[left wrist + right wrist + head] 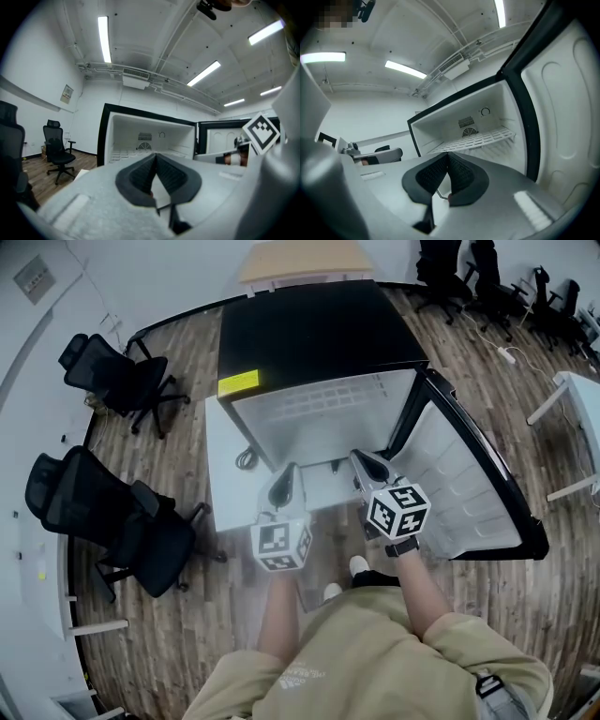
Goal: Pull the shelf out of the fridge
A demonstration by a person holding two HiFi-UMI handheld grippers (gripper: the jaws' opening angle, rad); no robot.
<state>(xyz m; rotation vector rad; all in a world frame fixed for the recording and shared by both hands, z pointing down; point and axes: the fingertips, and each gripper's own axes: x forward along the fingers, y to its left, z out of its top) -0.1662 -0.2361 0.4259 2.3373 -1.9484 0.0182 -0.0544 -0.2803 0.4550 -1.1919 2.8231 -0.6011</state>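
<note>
White wire shelf [480,137] sits fully inside the fridge [319,334], so your pull has not begun. Your left gripper [155,158] and right gripper [446,157] hang before the fridge's opening, jaws pressed together, empty; gripping and pulling remain.

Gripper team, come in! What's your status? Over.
Left gripper shut, right gripper shut, both at the fridge opening. Wire shelf not yet pulled, sits inside. Door wide open, nothing blocking.

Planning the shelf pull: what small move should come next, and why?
Probably open the left tool and right tool, both shut and empty, and reach for the front edge of the wire shelf, which sits inside the open fridge, ahead of them.
</note>
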